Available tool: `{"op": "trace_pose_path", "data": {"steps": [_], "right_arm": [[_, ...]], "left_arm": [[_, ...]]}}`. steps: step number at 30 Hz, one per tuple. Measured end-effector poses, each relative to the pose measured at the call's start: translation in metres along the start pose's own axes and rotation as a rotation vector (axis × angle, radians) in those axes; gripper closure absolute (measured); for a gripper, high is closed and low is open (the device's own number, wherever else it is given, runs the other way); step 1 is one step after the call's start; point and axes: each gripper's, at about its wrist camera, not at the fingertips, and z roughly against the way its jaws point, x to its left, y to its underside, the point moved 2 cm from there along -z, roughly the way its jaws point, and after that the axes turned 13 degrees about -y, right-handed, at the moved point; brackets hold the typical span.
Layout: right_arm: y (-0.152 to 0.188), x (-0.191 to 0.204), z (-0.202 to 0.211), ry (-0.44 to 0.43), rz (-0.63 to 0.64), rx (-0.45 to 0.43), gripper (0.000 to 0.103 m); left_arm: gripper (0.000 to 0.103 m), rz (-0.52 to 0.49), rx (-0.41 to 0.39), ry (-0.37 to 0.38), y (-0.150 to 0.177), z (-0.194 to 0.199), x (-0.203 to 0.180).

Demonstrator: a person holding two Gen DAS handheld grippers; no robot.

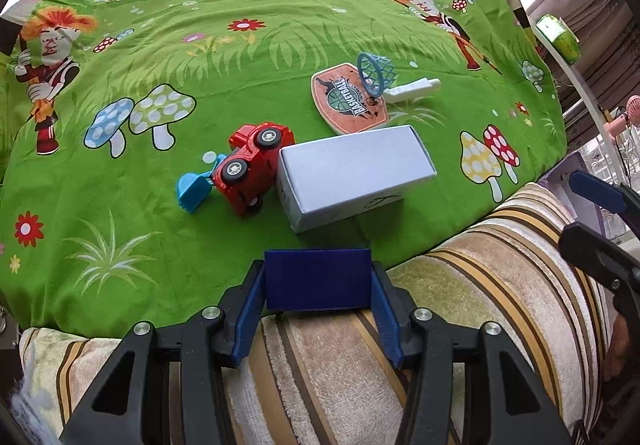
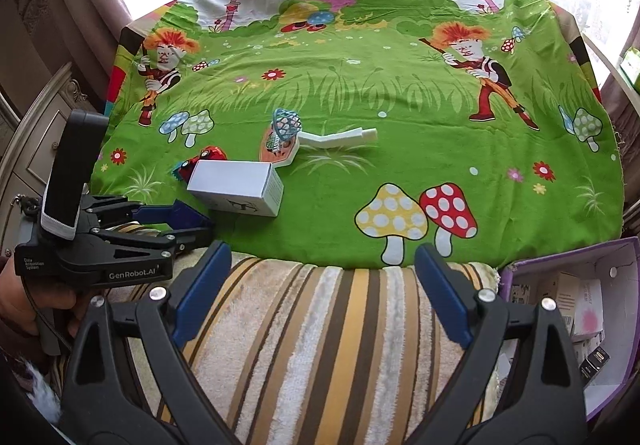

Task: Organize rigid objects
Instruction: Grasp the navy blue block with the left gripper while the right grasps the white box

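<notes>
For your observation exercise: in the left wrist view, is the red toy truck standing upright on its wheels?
No: the red toy truck lies tipped on its side, wheels facing up toward the camera, against the end of the white box.

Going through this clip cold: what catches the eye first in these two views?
The loud green cartoon cloth dominates. Mid-cloth, a red toy truck lies tipped against a white box, with a toy basketball hoop just behind. Nearest the camera, the left gripper is shut on a dark blue block, while the right gripper is open over the striped towel.
</notes>
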Motion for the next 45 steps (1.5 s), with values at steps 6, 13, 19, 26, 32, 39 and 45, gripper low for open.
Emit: {"op": "trace_pose_path", "data": {"steps": [6,13,19,26,32,39,45], "right_arm": [[-0.006,0.024,-0.025,-0.011,0.023,0.052,0.009],[-0.015,0.048,-0.059,-0.009,0.030,0.122,0.009],[-0.027,0.061,-0.084,0.004,0.009,0.149,0.009],[-0.040,0.063,-0.100,0.039,-0.018,0.154,0.009],[-0.047,0.062,-0.109,0.053,-0.035,0.157,0.009],[-0.052,0.058,-0.124,0.067,-0.058,0.176,0.009],[-0.051,0.054,-0.127,0.070,-0.071,0.182,0.015]], "left_arm": [[0.052,0.138,-0.070,0.026,0.019,0.020,0.038],[0.052,0.314,-0.154,0.084,0.030,0.035,0.074],[0.052,0.400,-0.172,0.120,0.032,0.032,0.088],[0.052,0.433,-0.187,0.151,0.035,0.030,0.096],[0.052,0.438,-0.192,0.167,0.037,0.029,0.097],[0.052,0.436,-0.192,0.169,0.037,0.028,0.096],[0.052,0.431,-0.191,0.165,0.037,0.028,0.095]]}}
